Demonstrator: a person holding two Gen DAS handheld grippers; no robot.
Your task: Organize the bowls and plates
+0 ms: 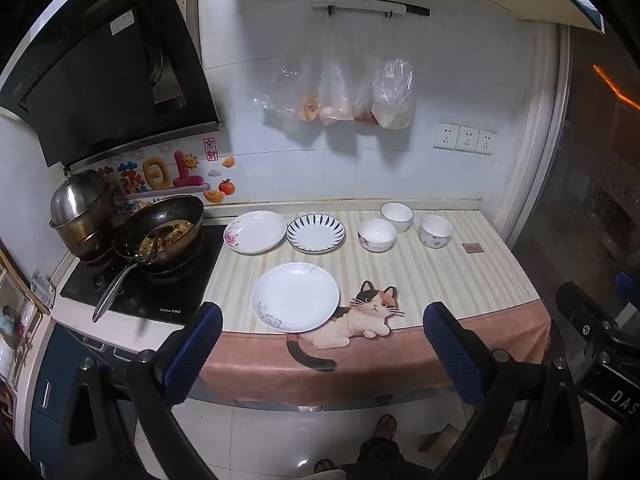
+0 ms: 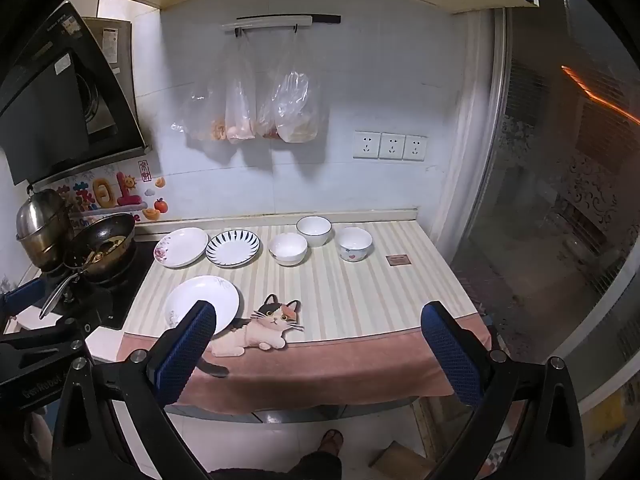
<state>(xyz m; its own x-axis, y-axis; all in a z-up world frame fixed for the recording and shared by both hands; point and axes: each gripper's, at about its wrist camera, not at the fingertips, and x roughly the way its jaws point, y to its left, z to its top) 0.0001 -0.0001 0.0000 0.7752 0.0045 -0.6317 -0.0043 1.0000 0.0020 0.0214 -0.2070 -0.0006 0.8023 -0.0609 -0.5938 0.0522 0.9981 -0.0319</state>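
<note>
Left gripper (image 1: 322, 332) and right gripper (image 2: 318, 332): fingers spread wide, holding nothing, short of the counter (image 1: 440, 280) edge. Nearest, at 11 o'clock: white plate (image 1: 295, 297) beside the cat picture (image 1: 368, 316). Farther back, 12 o'clock: flowered plate (image 1: 255, 232), striped plate (image 1: 315, 233). At 1 o'clock: three bowls (image 1: 377, 234), apart.

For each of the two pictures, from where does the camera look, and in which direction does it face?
Left wrist view: sits on the left gripper, facing forward and downward at the counter; its open blue fingers, the right gripper and a sandalled foot show.
Right wrist view: sits on the right gripper, further right, facing the same way; its open fingers and the left gripper show.
Both share the striped cloth, near white plate, blue-striped plate, three bowls and wok.
</note>
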